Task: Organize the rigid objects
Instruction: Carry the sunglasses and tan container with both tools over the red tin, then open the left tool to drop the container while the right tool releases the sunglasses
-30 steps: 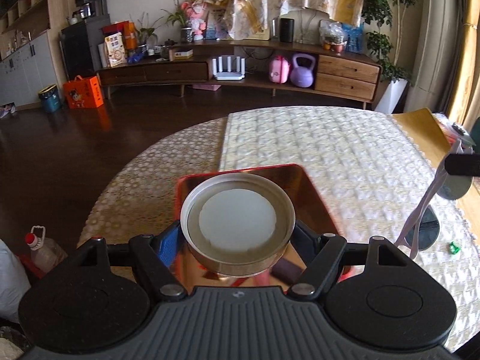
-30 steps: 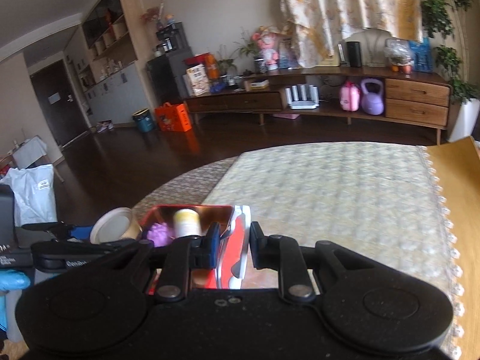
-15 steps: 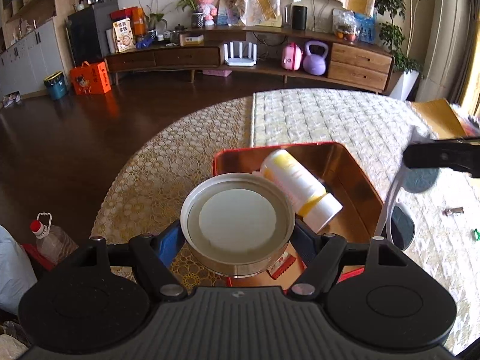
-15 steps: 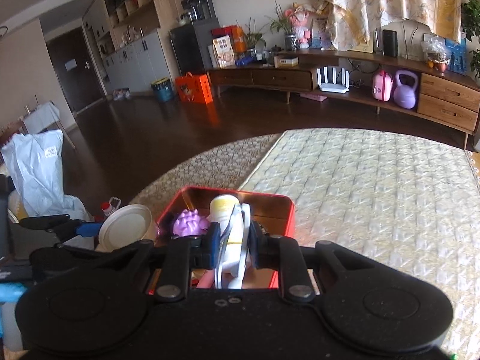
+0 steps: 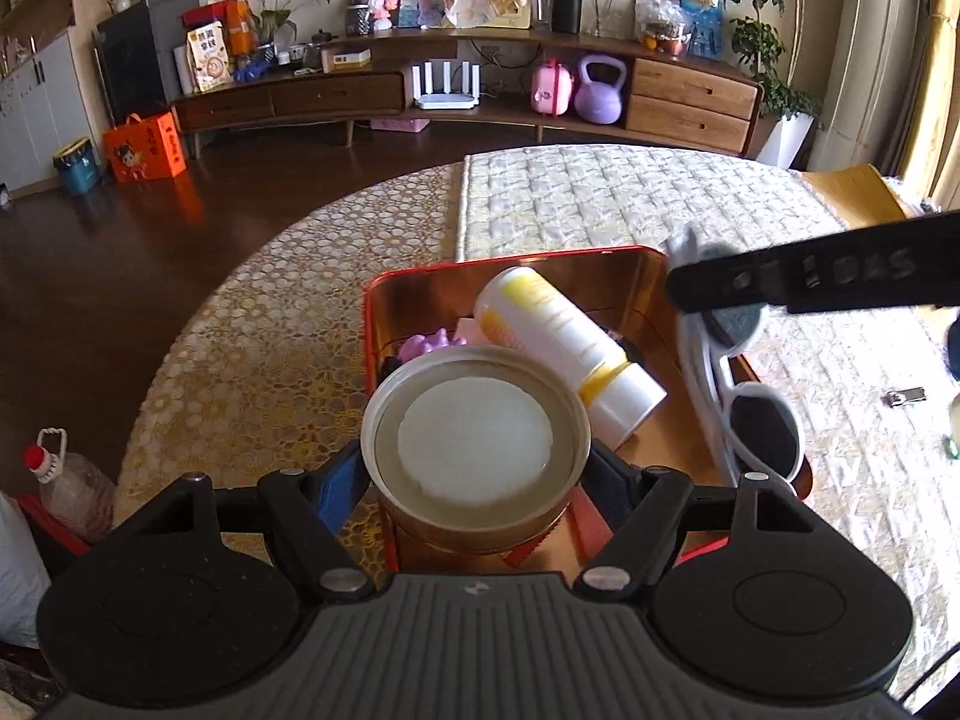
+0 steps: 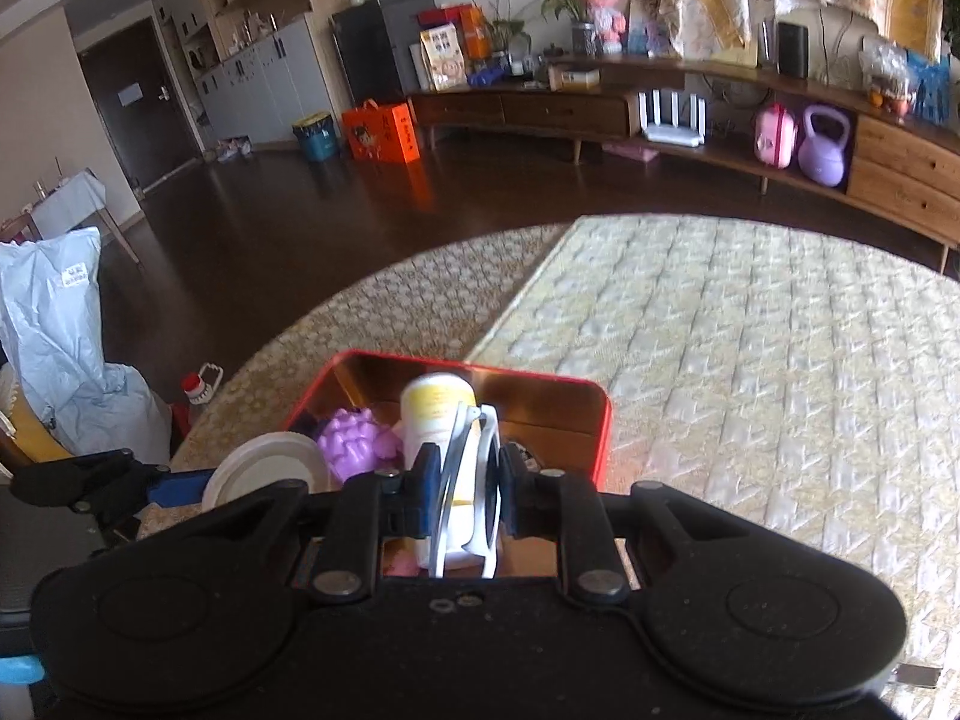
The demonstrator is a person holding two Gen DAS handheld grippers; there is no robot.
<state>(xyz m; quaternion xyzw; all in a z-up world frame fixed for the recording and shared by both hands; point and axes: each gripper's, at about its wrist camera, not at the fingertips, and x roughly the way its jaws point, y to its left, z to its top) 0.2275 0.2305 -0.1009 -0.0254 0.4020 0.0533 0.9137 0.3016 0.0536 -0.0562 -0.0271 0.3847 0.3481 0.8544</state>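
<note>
Table (image 5: pixel 288 324) first: round, under a gold lace cloth, with a pale quilted runner (image 5: pixel 630 198) laid across its middle. On it, near the edge, sits a red tin (image 5: pixel 540 258), open, its inside copper-bright. A white bottle (image 5: pixel 558 336) with yellow print lies on its side in the tin, cap toward the near end, and a purple knobbly toy (image 6: pixel 351 438) rests beside it at the left wall of the tin.

The left gripper (image 5: pixel 477 468) hangs over the tin's near left corner, its jaws spread wide and pressed to either side of a round can (image 5: pixel 474 438); the can has a metal rim and a white disc on top, and it is held clear above the tin, covering part of the toy from that view.

The right gripper (image 6: pixel 465 489) comes in from the right, pointing down over the tin. Its jaws are drawn close together and pinch white sunglasses (image 5: pixel 756 414) by the frame. The glasses dangle with one dark lens low, just over the tin's right wall, the arms folded against the frame. From the right wrist view they stand edge-on between the pads, the bottle straight behind them.

Out on the runner, well to the right of the tin, lies a small metal clip (image 5: pixel 906 396).
</note>
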